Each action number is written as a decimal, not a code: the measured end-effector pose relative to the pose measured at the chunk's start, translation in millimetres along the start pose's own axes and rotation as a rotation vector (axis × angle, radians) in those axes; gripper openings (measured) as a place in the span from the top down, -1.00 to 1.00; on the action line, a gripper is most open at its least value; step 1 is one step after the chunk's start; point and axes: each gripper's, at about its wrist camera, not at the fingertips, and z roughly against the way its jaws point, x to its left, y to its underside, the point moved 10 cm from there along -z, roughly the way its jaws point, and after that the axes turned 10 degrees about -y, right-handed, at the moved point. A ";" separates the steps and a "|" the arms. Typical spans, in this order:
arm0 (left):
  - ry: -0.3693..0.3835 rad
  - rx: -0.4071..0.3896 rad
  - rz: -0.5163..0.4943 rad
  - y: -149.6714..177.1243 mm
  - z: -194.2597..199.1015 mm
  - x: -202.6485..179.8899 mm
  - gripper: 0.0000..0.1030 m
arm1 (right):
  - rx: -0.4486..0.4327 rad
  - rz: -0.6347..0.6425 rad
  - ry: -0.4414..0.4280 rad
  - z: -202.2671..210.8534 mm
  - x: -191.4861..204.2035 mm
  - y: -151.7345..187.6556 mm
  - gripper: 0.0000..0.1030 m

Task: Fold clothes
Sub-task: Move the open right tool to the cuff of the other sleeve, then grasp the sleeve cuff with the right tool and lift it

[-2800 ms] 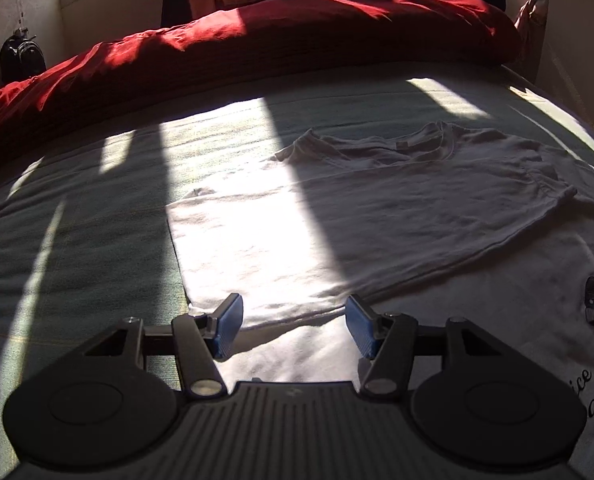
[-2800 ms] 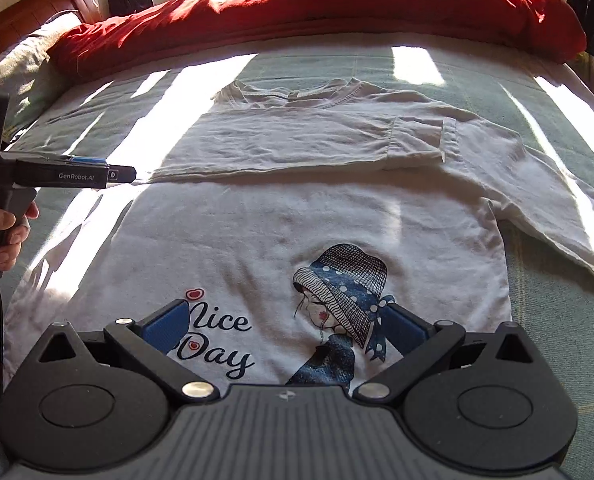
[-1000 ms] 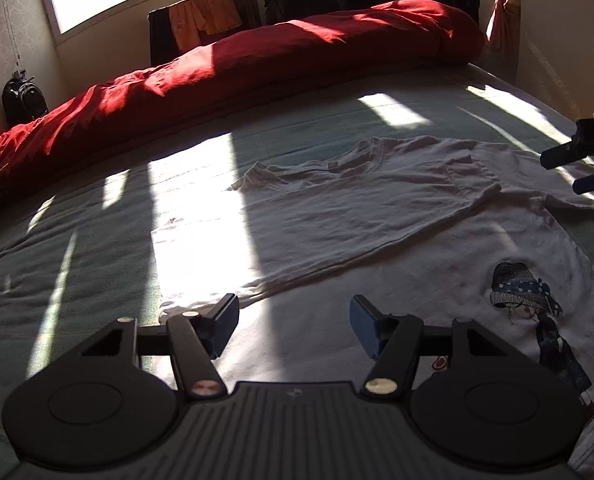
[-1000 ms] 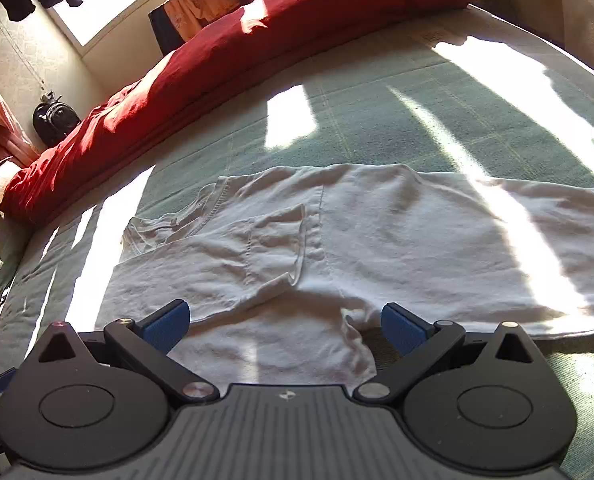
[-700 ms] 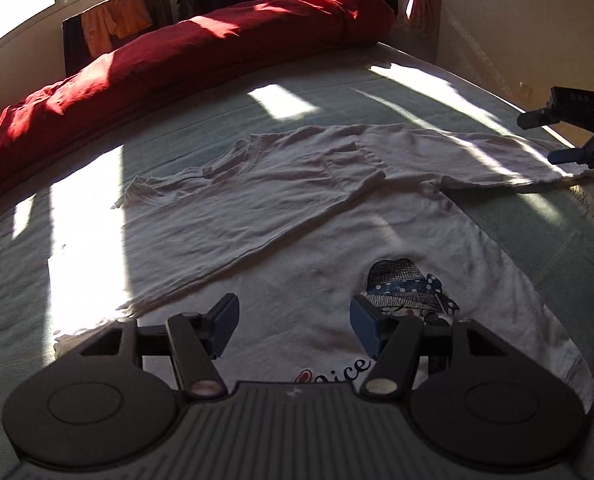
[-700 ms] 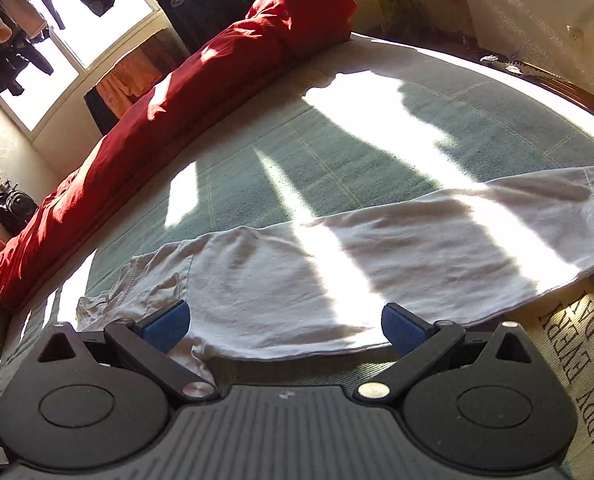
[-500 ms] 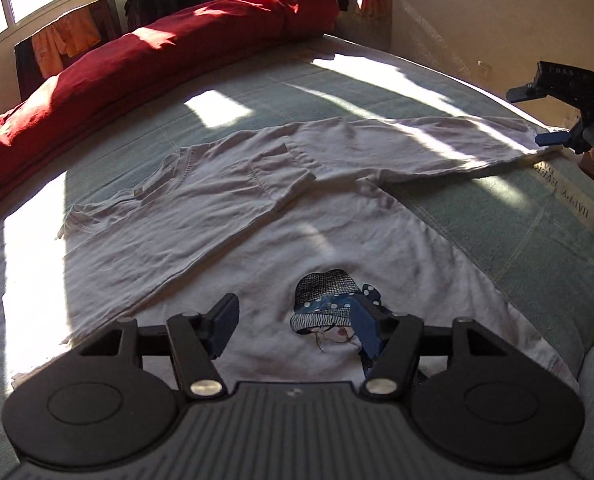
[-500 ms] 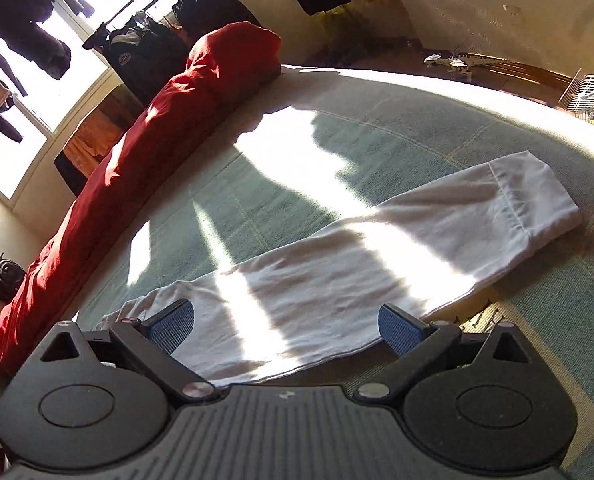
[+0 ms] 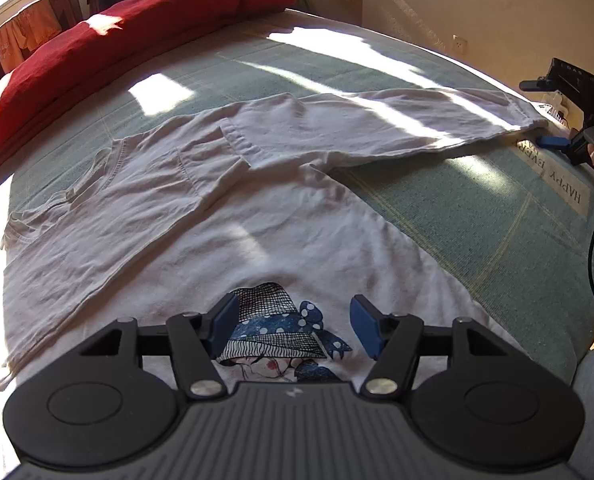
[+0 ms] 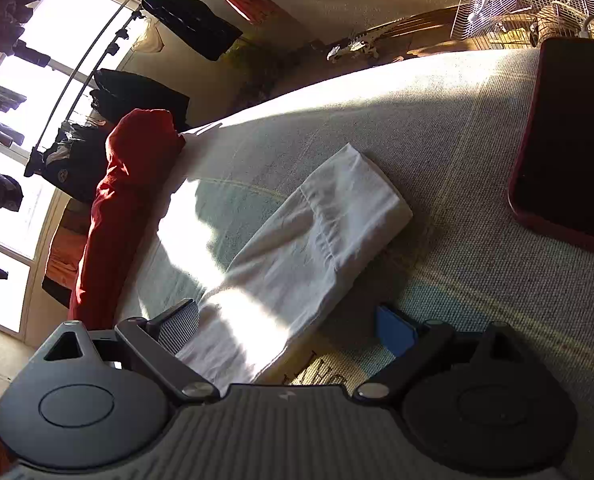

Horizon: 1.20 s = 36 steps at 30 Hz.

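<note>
Lying flat on the bed (image 9: 477, 216), the white shirt (image 9: 225, 232) stretches one sleeve (image 10: 309, 240) sideways. Left gripper (image 9: 293, 328) hovers over its print, jaws wide, empty. Right gripper (image 10: 287, 330) straddles the sleeve, jaws apart.

Bed (image 9: 477, 216) covered with green-grey woven spread with thin pale grid lines, sun patches across it. White long-sleeve shirt (image 9: 257, 216) lies flat on spread, printed side up, one sleeve folded across chest, other sleeve (image 10: 297, 248) stretched out toward bed edge, cuff flat on spread. Rolled red duvet (image 9: 137, 28) lies along far side of bed. Dark flat slab with red rim (image 10: 569, 144) rests on spread near cuff, apart from it. Printed label "HAPPY EVERY..." (image 9: 553, 172) on spread by edge.
</note>
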 end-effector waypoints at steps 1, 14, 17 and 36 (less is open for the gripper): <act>-0.005 0.001 -0.002 0.2 -0.3 0.6 -0.22 | -0.014 -0.011 -0.007 -3.1 -2.0 -3.5 -0.88; -0.021 0.014 0.010 5.0 -4.0 10.2 -0.22 | -0.056 -0.028 -0.090 -27.0 5.0 -13.7 -1.00; -0.019 0.007 0.014 5.0 -1.7 10.9 -0.22 | -0.048 -0.012 -0.092 -38.9 7.4 -20.7 -1.00; -0.038 -0.022 0.121 20.3 30.1 37.4 -0.20 | 0.046 0.153 0.155 -46.3 12.0 -19.5 0.76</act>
